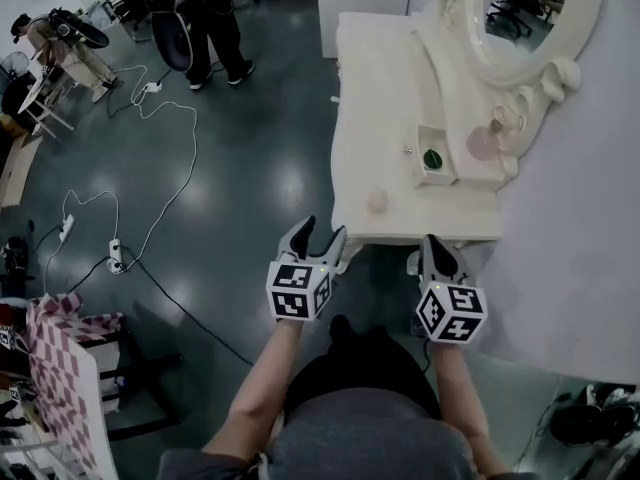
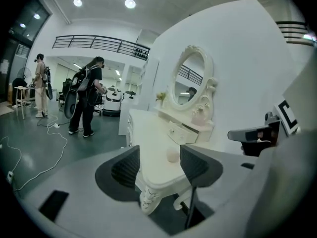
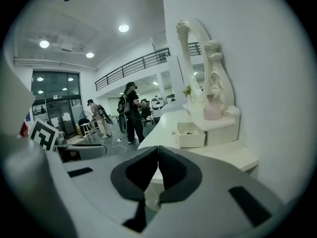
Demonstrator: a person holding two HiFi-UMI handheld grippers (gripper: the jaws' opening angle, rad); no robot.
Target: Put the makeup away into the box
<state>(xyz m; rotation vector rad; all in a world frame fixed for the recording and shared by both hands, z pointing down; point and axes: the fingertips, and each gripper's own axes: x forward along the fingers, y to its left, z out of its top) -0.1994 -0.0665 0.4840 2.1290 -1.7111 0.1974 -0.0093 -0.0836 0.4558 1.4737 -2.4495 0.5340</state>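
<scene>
Heads up, your left gripper (image 1: 322,230) is wide open with nothing in it, hanging just off the front edge of the dressing table (image 1: 385,118); your right gripper (image 1: 432,243) is at that same front edge with its jaws pressed together on nothing, so it can't pick anything up like that. The only loose makeup I can spot is a pale puff (image 1: 377,201) (looks like a puff or sponge, hard to be sure) sitting on the dressing table top near its front edge, well apart from the box (image 1: 437,176), which is the little open drawer further back on the dressing table, with a dark green thing (image 1: 432,158) already inside. Biggest risk, I'd say: the puff is round and probably soft, so a jaw clipping it off-centre could roll it off the front edge onto the floor; squeezing hard could squash it out sideways. A wide swing at the box could also knock the pink bottle (image 1: 483,143) on the dressing table's raised shelf. Material-wise: the top looks smooth, glossy and cream-white with carved, curvy legs; the jaw pads look dark, ribbed and rubbery.
</scene>
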